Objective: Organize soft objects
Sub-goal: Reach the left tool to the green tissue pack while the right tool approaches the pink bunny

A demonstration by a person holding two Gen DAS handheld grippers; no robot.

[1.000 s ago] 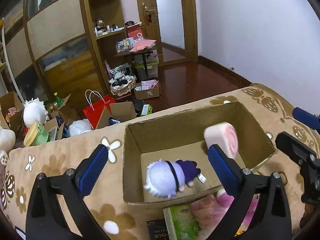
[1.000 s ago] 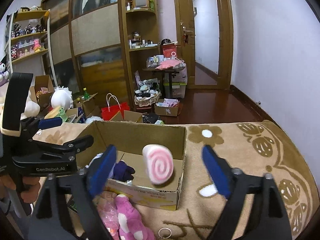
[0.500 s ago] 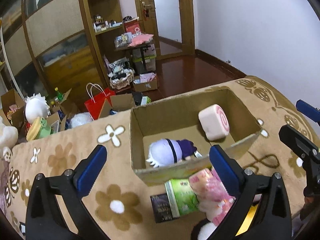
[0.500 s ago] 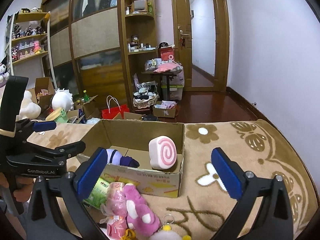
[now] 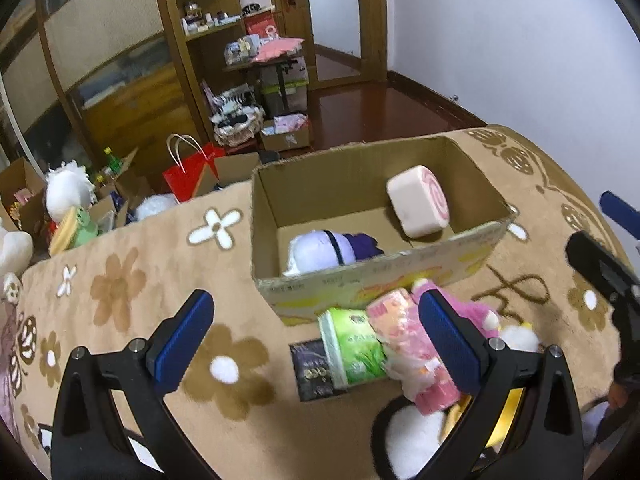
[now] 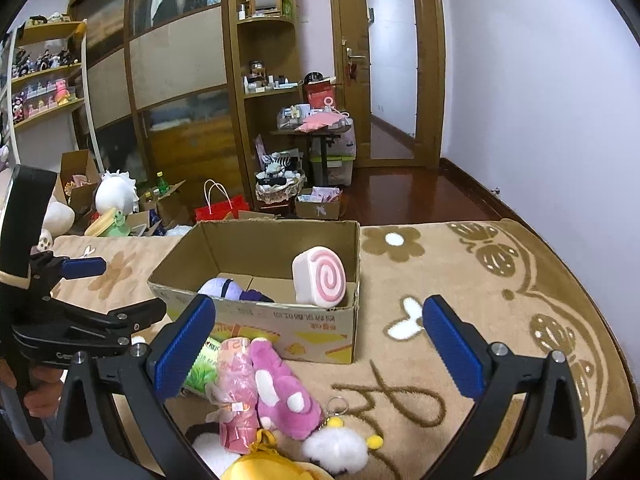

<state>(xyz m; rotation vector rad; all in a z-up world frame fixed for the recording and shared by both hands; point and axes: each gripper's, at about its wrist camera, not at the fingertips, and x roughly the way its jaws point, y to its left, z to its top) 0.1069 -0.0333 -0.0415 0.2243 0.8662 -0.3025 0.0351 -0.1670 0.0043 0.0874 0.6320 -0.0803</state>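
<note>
An open cardboard box (image 5: 384, 280) (image 6: 280, 324) stands on the brown flowered blanket. Inside lie a pink swirl-roll plush (image 5: 418, 202) (image 6: 320, 276) and a white-and-purple plush doll (image 5: 320, 252) (image 6: 224, 289). In front of the box lie a pink plush (image 6: 280, 388) (image 5: 472, 312), a pink wrapped pack (image 5: 408, 344) (image 6: 234, 392), a green pack (image 5: 352, 348), a white fluffy keychain toy (image 6: 336, 448) and a yellow plush (image 6: 264, 466). My left gripper (image 5: 316, 340) is open and empty above the pile. My right gripper (image 6: 316, 344) is open and empty in front of the box.
A dark flat packet (image 5: 312, 372) lies beside the green pack. The blanket (image 6: 480, 280) ends at the white wall on the right. Beyond the far edge stand a red bag (image 5: 188, 172), cartons with toys (image 5: 72, 208) and wooden shelves (image 6: 264, 80).
Both grippers have drawn back from the box, so the pile in front shows. The pink swirl-roll plush, in mid-air over the box a second ago, now rests inside it.
</note>
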